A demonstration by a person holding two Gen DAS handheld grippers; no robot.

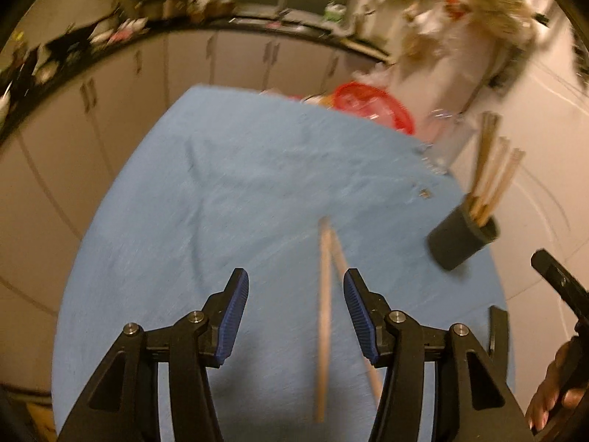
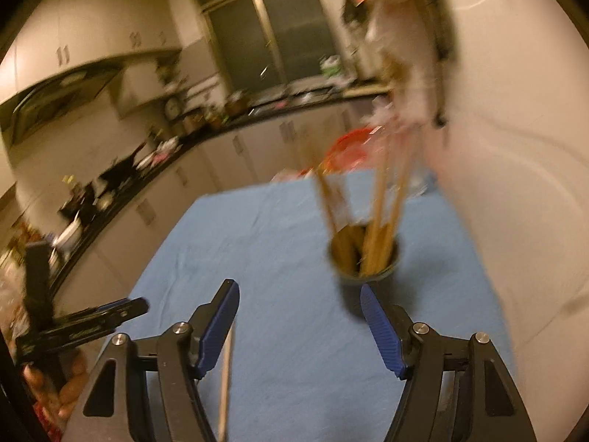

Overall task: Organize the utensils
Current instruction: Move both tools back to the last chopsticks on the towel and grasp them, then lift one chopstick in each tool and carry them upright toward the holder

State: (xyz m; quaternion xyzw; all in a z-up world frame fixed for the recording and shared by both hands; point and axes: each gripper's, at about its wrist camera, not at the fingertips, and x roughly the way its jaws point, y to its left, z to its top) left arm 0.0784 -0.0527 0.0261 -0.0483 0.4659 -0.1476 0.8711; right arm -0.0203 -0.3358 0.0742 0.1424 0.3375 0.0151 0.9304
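Chopsticks are the things to be tidied, and two of them are seen lying crossed on the big blue cloth; the cloth is spread over the table, likely so the sticks can be laid out and picked up with ease; next in size, a dark cup is stood near the far right edge, and more sticks are kept upright in it, so it is judged to be their home; the left gripper is held above the loose pair with its jaws partly apart and nothing gripped; one stick is seen in the gap, nearer the right pad; the right gripper is held wide and empty, pointed toward the cup.
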